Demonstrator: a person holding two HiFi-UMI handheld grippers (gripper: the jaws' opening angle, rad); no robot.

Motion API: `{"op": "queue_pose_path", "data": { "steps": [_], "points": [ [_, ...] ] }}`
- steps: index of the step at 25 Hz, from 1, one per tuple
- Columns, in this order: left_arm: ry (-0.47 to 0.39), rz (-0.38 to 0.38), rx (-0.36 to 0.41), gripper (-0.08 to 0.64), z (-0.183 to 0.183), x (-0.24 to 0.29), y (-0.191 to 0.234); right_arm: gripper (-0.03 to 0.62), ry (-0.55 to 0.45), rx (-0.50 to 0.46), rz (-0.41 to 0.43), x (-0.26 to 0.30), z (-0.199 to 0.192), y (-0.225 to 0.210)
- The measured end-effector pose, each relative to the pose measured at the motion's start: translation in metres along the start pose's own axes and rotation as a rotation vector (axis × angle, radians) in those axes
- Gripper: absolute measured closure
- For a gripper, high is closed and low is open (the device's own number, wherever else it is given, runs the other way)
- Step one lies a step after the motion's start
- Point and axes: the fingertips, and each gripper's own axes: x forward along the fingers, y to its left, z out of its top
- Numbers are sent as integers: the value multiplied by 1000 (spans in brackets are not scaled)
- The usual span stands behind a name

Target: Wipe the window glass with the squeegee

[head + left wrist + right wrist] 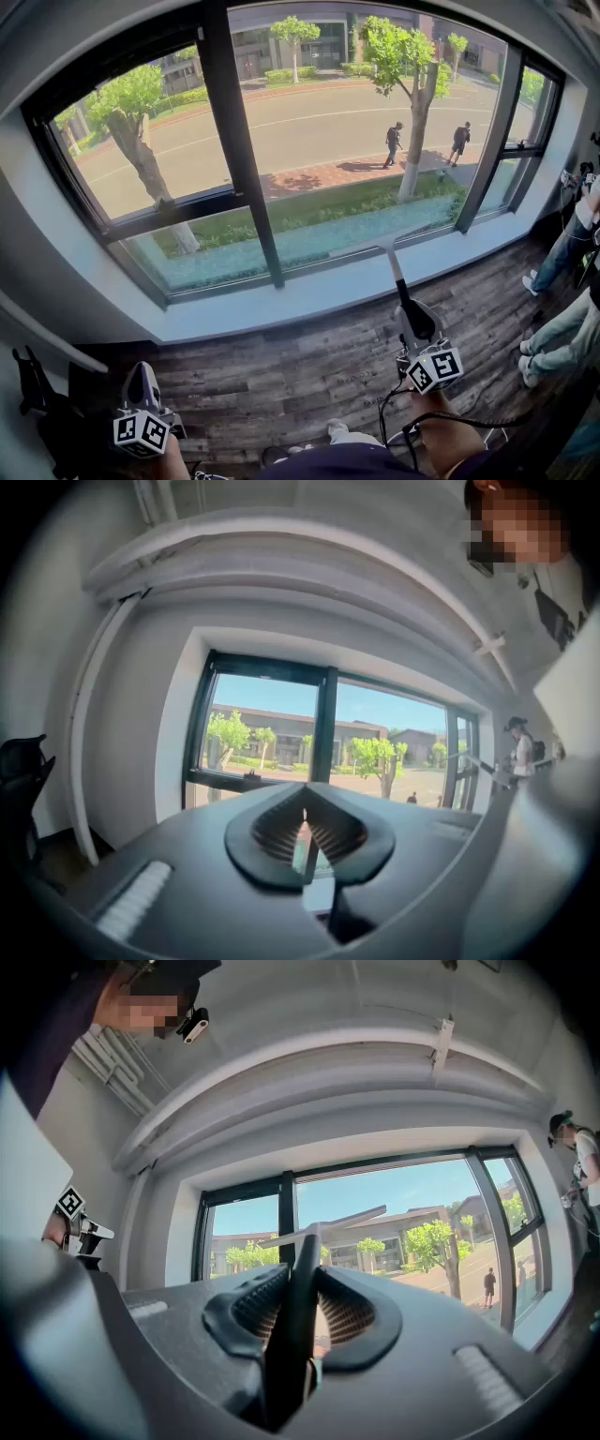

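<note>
A wide window (309, 141) with dark frames fills the wall ahead, above a white sill (309, 295). My right gripper (410, 314) is shut on the dark handle of the squeegee (394, 272), which points up toward the lower glass. In the right gripper view the handle (295, 1307) sits between the jaws and the T-shaped blade (323, 1227) stands in front of the glass; I cannot tell whether it touches. My left gripper (141, 373) hangs low at the left, away from the window. Its jaws (305, 810) are shut with nothing between them.
Dark wooden floor (281, 375) lies between me and the sill. Two people's legs (562, 253) (558, 342) are at the right edge. A black chair (28, 394) stands at the far left. A black cable (450, 422) trails from the right gripper.
</note>
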Motion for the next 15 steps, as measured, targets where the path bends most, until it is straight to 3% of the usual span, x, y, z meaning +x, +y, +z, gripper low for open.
{"op": "queue_pose_path", "data": {
  "steps": [15],
  "points": [
    [-15,-14,13,555,9,-18,44,489,5,-21,14,2,7,54]
  ]
}}
